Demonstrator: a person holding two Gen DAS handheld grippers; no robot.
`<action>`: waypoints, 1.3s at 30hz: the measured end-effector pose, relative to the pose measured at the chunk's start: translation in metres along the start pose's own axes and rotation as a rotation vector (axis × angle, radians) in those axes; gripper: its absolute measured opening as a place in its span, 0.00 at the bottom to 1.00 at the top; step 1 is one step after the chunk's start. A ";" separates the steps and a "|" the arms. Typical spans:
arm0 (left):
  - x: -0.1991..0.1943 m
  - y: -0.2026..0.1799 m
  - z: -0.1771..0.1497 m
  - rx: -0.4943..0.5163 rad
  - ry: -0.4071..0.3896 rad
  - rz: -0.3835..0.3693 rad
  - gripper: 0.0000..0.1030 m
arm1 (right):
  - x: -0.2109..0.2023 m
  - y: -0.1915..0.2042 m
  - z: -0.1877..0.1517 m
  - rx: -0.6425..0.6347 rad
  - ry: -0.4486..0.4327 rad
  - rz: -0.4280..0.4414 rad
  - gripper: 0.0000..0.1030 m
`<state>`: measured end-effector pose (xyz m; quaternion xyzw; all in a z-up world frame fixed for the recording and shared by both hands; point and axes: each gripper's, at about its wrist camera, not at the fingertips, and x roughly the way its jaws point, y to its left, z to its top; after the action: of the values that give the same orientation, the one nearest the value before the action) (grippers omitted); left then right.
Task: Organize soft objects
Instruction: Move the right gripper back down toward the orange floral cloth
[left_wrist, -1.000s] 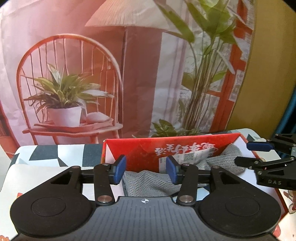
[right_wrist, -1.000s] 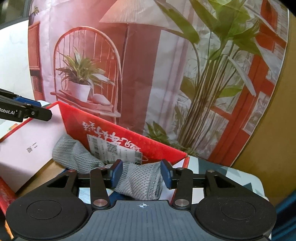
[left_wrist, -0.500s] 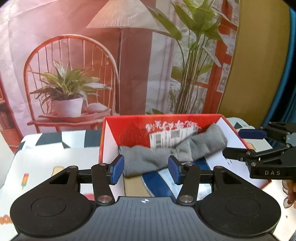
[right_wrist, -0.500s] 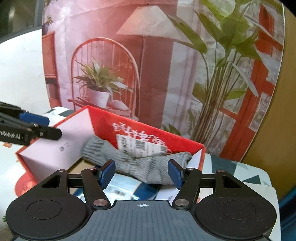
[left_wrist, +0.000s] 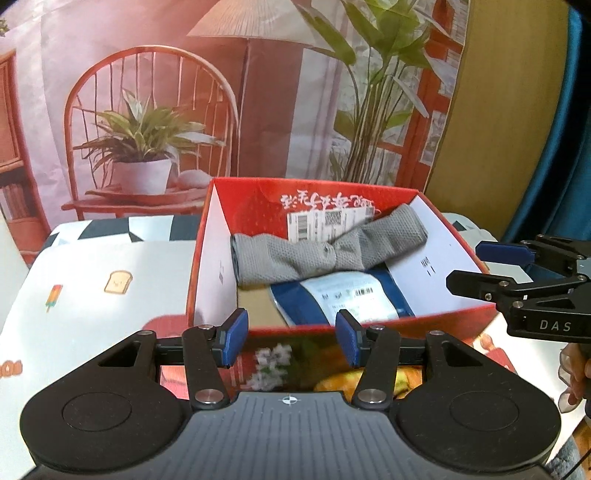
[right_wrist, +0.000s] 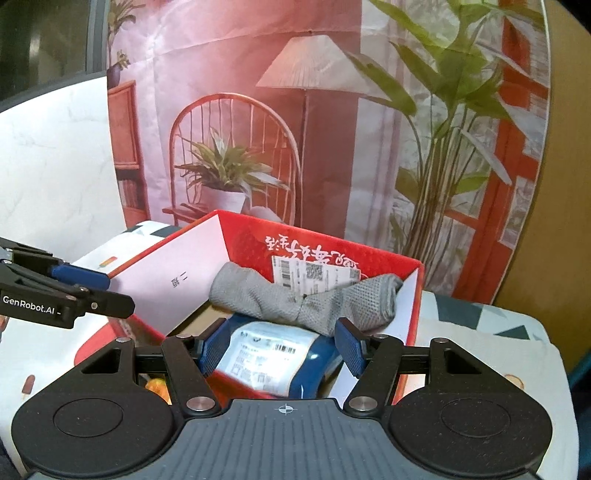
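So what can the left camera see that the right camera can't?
Only the left camera shows the toast picture on the tablecloth and the person's fingers behind the right tool. Only the right camera shows the left tool. Both show the red box with the gray cloth and blue packet inside.
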<state>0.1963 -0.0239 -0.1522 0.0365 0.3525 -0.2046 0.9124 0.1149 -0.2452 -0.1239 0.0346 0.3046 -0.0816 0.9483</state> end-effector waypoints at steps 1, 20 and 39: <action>-0.001 -0.001 -0.002 -0.001 0.001 -0.001 0.53 | -0.003 0.001 -0.003 0.001 -0.003 -0.002 0.58; -0.016 -0.012 -0.033 -0.003 0.026 -0.007 0.53 | -0.006 0.034 -0.077 0.061 0.055 0.020 0.57; 0.014 -0.027 -0.068 -0.077 0.101 -0.117 0.52 | -0.012 0.047 -0.142 0.144 0.053 0.039 0.57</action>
<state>0.1526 -0.0389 -0.2101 -0.0091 0.4072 -0.2415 0.8808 0.0323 -0.1813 -0.2314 0.1109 0.3220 -0.0837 0.9365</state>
